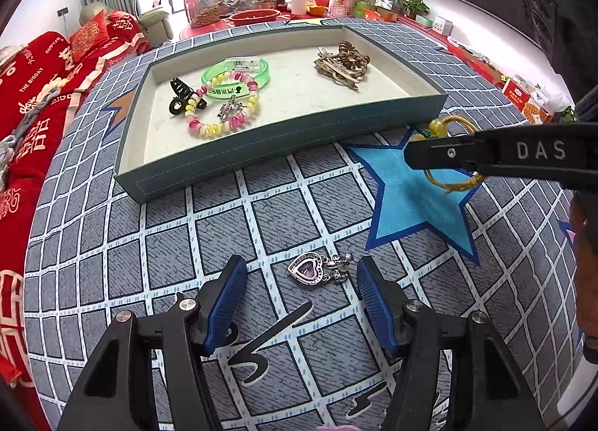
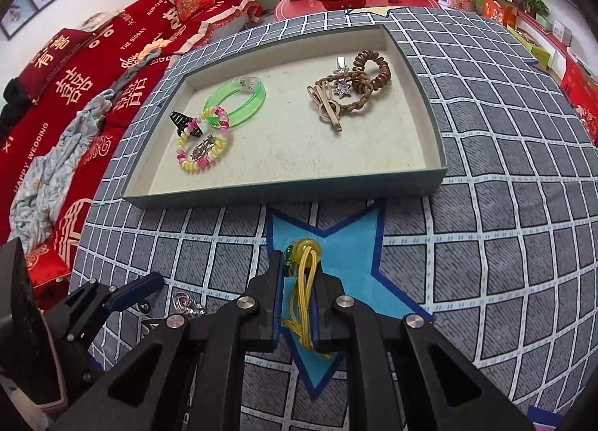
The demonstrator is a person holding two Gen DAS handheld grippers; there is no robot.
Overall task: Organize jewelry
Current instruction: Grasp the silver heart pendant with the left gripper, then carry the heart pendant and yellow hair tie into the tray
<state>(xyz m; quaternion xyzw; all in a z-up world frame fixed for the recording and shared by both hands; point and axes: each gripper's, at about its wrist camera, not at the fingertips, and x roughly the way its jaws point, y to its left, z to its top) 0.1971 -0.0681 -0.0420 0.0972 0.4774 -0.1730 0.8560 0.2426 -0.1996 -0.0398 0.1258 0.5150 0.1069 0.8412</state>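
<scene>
A silver heart pendant (image 1: 310,268) with a purple stone lies on the checked cloth. My left gripper (image 1: 301,271) stands open around it, one blue pad on each side, neither touching. My right gripper (image 2: 301,262) is shut on a yellow cord bracelet (image 2: 306,281) with a yellow bead, above the blue star print. In the left wrist view that bracelet (image 1: 437,128) hangs from the right gripper's black fingers (image 1: 448,152) near the tray's front right corner. The grey-green tray (image 1: 261,147) holds a green bangle (image 1: 261,70), a pink and yellow bead bracelet (image 1: 224,124), a black hair claw (image 1: 179,94) and brown hair ties (image 1: 344,64).
The right wrist view shows the tray (image 2: 284,193) straight ahead and the pendant (image 2: 187,305) at lower left beside a left-gripper pad (image 2: 138,291). A red sofa (image 2: 74,68) runs along the left. A cluttered red table (image 1: 254,16) stands behind the tray.
</scene>
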